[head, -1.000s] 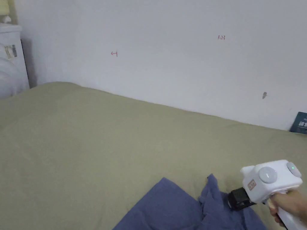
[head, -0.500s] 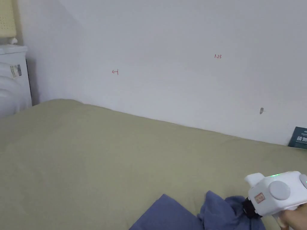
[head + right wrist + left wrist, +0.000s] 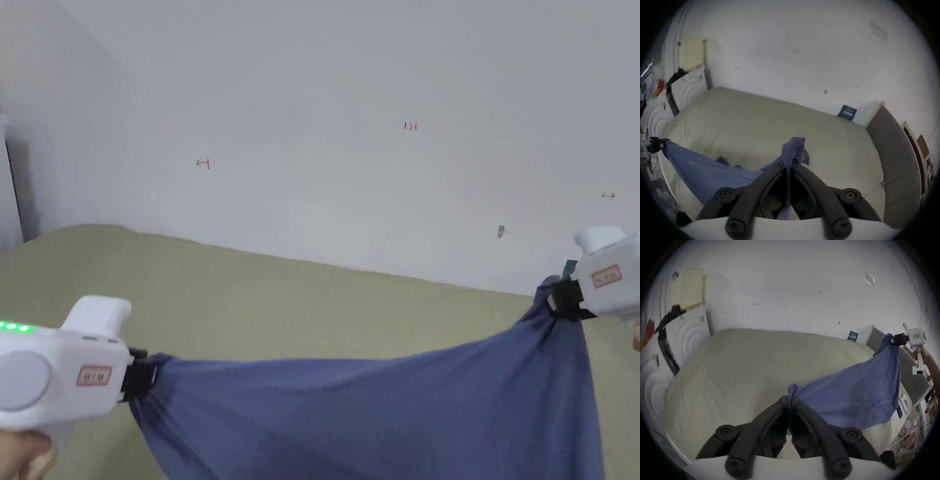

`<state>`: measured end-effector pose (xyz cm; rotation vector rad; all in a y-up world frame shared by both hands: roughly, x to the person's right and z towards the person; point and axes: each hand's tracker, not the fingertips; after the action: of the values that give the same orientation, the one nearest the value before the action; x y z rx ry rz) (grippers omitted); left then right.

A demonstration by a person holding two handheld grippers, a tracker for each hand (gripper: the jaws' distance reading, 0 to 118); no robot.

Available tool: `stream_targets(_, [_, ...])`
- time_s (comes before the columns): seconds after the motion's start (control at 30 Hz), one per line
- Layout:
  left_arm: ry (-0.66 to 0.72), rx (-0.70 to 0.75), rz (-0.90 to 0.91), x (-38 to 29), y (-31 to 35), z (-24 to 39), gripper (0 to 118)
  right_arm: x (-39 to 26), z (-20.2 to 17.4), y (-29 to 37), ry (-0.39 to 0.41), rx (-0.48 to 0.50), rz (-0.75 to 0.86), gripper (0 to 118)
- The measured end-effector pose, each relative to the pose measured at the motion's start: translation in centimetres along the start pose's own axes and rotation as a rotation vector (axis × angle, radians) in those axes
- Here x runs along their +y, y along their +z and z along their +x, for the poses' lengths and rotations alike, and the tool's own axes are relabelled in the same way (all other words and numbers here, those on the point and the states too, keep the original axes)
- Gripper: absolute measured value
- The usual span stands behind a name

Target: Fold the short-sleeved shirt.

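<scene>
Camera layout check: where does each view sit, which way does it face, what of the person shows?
Head view: on the person's head, facing the wall across the bed; shows the left hand-held gripper, the right hand-held gripper and the blue shirt between them.
Left gripper view: rides the left hand-held gripper, facing over the bed; its own jaws pinch the shirt, and the right forearm is farther off.
Right gripper view: rides the right hand-held gripper, its jaws clamping shirt cloth.
Shared: both gripper views show the bed, wall and shirt.
</scene>
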<state>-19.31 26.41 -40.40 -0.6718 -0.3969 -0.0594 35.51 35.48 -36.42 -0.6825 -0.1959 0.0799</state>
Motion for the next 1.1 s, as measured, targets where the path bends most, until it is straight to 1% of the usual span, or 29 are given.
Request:
stream_targets(0.03, [-0.019, 0.002, 0.012, 1.6, -0.3, 0.2, 5, 0.8, 0.5, 0.5, -0.001, -0.010, 0.008, 3])
stream_targets(0.1, [-0.058, 0.001, 0.045, 4.5, -1.1, 0.7, 5, 2.3, 1.7, 1.1, -0.008, -0.059, 0.065, 3])
stream_targets(0.2, [-0.067, 0.010, 0.067, 8.8, -2.4, 1.1, 5, 4.4, 3.7, 2.4, -0.120, -0.104, 0.155, 3])
stream_targets(0.23, [-0.068, 0.009, 0.074, 10.4, -3.0, 1.3, 5, 5.0, 4.3, 2.6, -0.142, -0.112, 0.188, 3])
stream_targets(0.3, [-0.071, 0.016, 0.098, 13.1, -3.7, 1.6, 4, 6.4, 4.8, 3.3, -0.141, -0.152, 0.236, 3])
stream_targets(0.43, [-0.066, 0.044, 0.170, 17.8, -4.0, 2.8, 4, 9.8, 5.4, 4.0, -0.077, -0.243, 0.323, 3])
stream_targets(0.47, [-0.039, 0.038, 0.220, 18.7, -4.1, 3.0, 4, 10.7, 5.5, 4.4, -0.094, -0.250, 0.352, 3])
stream_targets(0.5, [-0.042, 0.053, 0.230, 19.4, -3.9, 3.3, 4, 11.7, 5.9, 4.4, -0.107, -0.257, 0.376, 3])
stream_targets(0.63, [-0.065, 0.110, 0.343, 21.8, -3.2, 4.0, 4, 14.4, 6.5, 5.2, -0.158, -0.244, 0.463, 3])
stream_targets(0.73, [-0.060, 0.145, 0.390, 23.9, -2.8, 3.6, 4, 15.5, 6.1, 5.6, -0.145, -0.246, 0.517, 3])
stream_targets(0.8, [-0.001, 0.176, 0.407, 25.3, -2.5, 3.4, 4, 16.0, 5.7, 5.5, -0.108, -0.241, 0.581, 3])
stream_targets(0.83, [0.044, 0.167, 0.425, 25.6, -2.4, 3.4, 4, 16.1, 5.4, 5.7, -0.104, -0.258, 0.634, 3])
stream_targets(0.87, [0.071, 0.161, 0.439, 26.2, -2.3, 3.3, 4, 16.3, 5.3, 5.5, -0.121, -0.255, 0.627, 3])
stream_targets(0.9, [0.073, 0.166, 0.461, 26.4, -2.0, 3.3, 4, 16.3, 5.3, 5.4, -0.154, -0.245, 0.668, 3])
stream_targets(0.97, [0.058, 0.181, 0.469, 26.7, -1.7, 3.3, 4, 16.3, 5.4, 5.5, -0.182, -0.214, 0.709, 3])
stream_targets(1.1, [0.018, 0.204, 0.486, 25.9, -1.6, 2.6, 4, 16.1, 5.4, 4.9, -0.118, -0.225, 0.656, 3])
